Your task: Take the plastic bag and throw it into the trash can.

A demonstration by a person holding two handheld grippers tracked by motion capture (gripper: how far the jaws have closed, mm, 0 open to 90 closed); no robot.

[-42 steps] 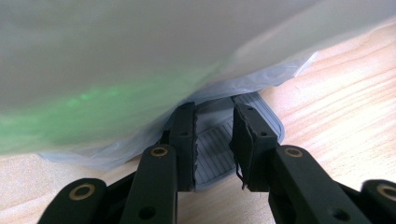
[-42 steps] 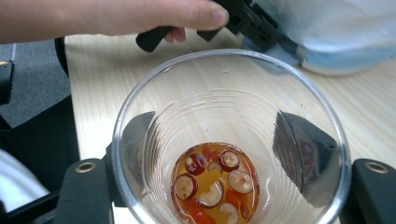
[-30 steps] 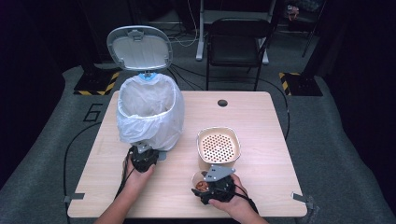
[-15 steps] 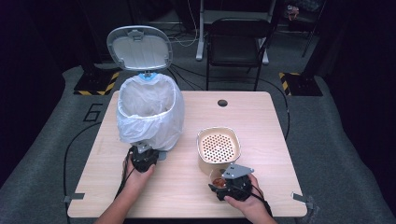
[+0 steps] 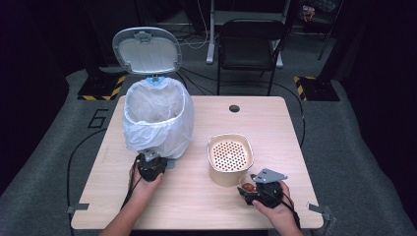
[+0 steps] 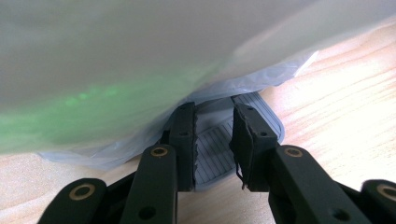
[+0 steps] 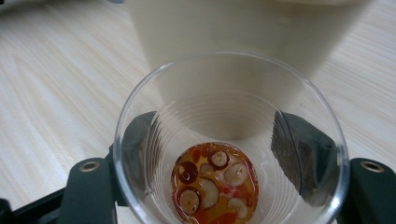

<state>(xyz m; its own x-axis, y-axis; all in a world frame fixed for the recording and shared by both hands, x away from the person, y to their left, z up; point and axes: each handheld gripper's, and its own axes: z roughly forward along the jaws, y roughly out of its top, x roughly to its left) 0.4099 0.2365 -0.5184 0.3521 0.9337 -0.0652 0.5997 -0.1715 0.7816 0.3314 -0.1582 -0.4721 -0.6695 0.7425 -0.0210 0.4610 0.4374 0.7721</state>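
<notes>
My right gripper (image 5: pixel 252 189) sits near the front right corner of the table (image 5: pixel 206 196), with only a narrow strip of wood between my hand and the front edge. Its jaws are clamped on a clear plastic cup (image 7: pixel 229 154), one pad pressing each side of the wall. The cup stands just beside the beige strainer basket (image 5: pixel 229 158), on its front right side; I cannot tell whether the two touch. To the right of the cup the tabletop is bare out to the edge, and behind the basket there is open wood up to the small round hole (image 5: pixel 234 108) near the far edge.

My left gripper (image 5: pixel 150 166) is at the foot of the bin (image 5: pixel 157 118), whose white bag (image 6: pixel 140 56) hangs down over the jaws. The jaws are drawn in on the ribbed grey pedal (image 6: pixel 212 149), which lies between them. The bin's lid (image 5: pixel 146 50) stands open and upright. Between my two hands the middle of the table is free.

The cup is transparent with faint rings around its wall. At its bottom lies a shallow pool of amber liquid with round red and pale slices and small red bits in it. It is upright, its rim unbroken.
</notes>
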